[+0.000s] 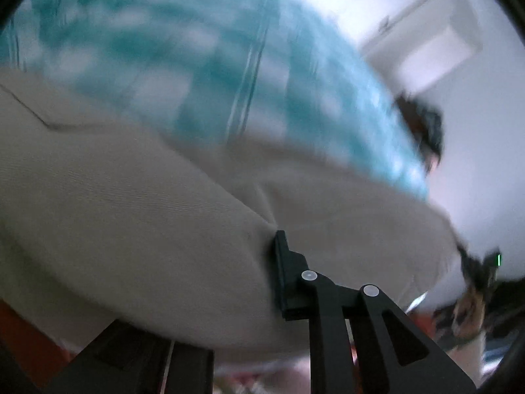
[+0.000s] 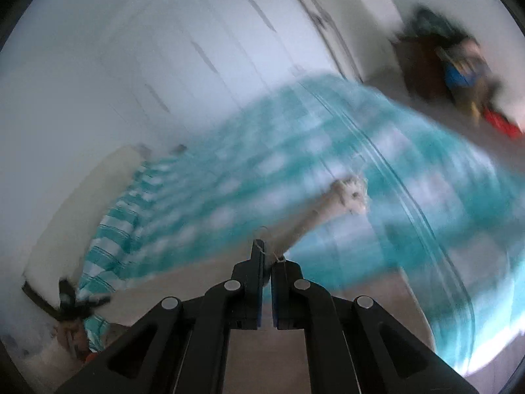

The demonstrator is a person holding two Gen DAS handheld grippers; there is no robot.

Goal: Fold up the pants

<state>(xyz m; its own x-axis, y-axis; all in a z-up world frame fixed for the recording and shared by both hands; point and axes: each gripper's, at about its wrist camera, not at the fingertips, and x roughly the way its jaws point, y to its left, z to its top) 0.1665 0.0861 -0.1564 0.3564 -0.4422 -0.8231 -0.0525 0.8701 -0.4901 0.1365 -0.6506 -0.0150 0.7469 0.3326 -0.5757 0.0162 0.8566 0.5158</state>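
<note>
Beige pants (image 1: 131, 197) fill the lower half of the left wrist view and hang stretched above a teal and white checked bedspread (image 1: 197, 49). My left gripper (image 1: 272, 249) is shut on a fold of them; the cloth drapes over and hides one finger. In the right wrist view, my right gripper (image 2: 266, 259) is shut on a narrow beige strip of the pants (image 2: 328, 207), which ends in a frayed tip above the bedspread (image 2: 229, 164). Both views are motion-blurred.
White wardrobe doors (image 2: 197, 49) stand behind the bed. A dark piece of furniture (image 2: 443, 65) with colourful items on it sits at the far right. A white panel (image 1: 426, 32) is on the wall beyond the bed.
</note>
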